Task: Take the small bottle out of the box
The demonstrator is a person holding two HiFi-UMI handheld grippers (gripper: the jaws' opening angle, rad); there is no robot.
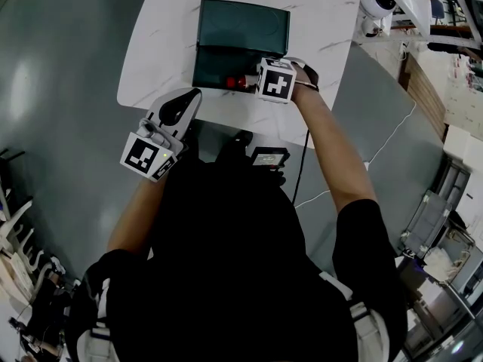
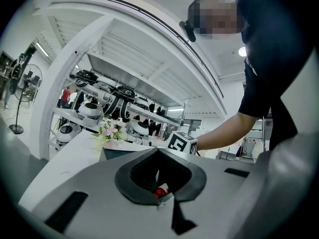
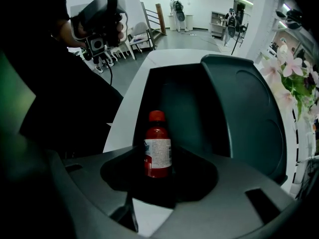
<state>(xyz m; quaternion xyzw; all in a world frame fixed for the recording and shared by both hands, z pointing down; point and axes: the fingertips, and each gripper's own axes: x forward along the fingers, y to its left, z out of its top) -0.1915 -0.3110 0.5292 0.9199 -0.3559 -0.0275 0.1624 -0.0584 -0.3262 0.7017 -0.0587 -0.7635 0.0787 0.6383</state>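
Note:
A small red bottle [image 1: 235, 82] with a white label stands upright in the near part of the open dark green box [image 1: 226, 59] on the white marble table [image 1: 151, 59]. My right gripper [image 1: 260, 81] points steeply down into the box. In the right gripper view the bottle [image 3: 158, 146] stands between the spread jaws of this gripper [image 3: 158, 176], with a gap on each side. My left gripper [image 1: 194, 94] hovers level off the table's near edge, jaws together and empty. In the left gripper view the bottle [image 2: 160, 191] shows beyond the gripper [image 2: 159, 185].
The box's lid [image 3: 249, 113] lies open towards the table's far side. Pink flowers [image 3: 294, 78] stand beyond the box. A cable [image 1: 377, 149] runs over the grey floor to the right. Shelves with white machines [image 2: 89, 108] line the room behind the table.

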